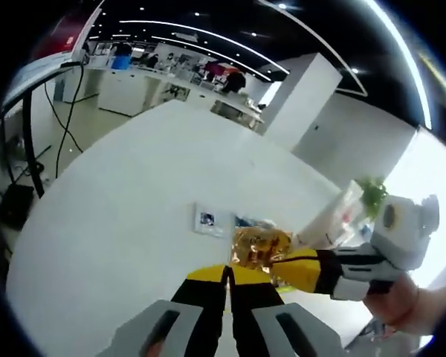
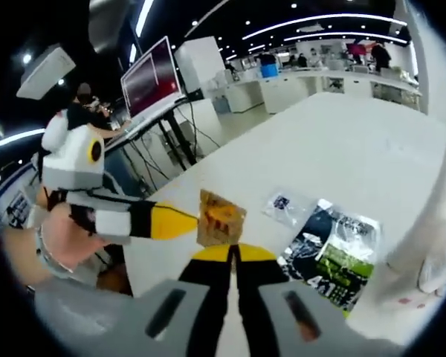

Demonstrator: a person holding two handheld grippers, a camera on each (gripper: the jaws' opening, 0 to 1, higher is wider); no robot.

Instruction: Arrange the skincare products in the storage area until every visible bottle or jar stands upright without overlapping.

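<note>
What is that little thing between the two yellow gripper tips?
An amber crinkly packet sits between the left gripper and the right gripper in the right gripper view; both seem closed on it.

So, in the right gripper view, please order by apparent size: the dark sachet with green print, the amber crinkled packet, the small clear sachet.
1. Dark sachet with green print
2. Amber crinkled packet, nearer the camera, so uncertain
3. Small clear sachet

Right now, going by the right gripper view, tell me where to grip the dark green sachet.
Take the sachet by its near edge, sliding in low along the table from the right gripper's side. It lies flat and thin, so probably only an edge or corner gives the jaws any purchase.
</note>
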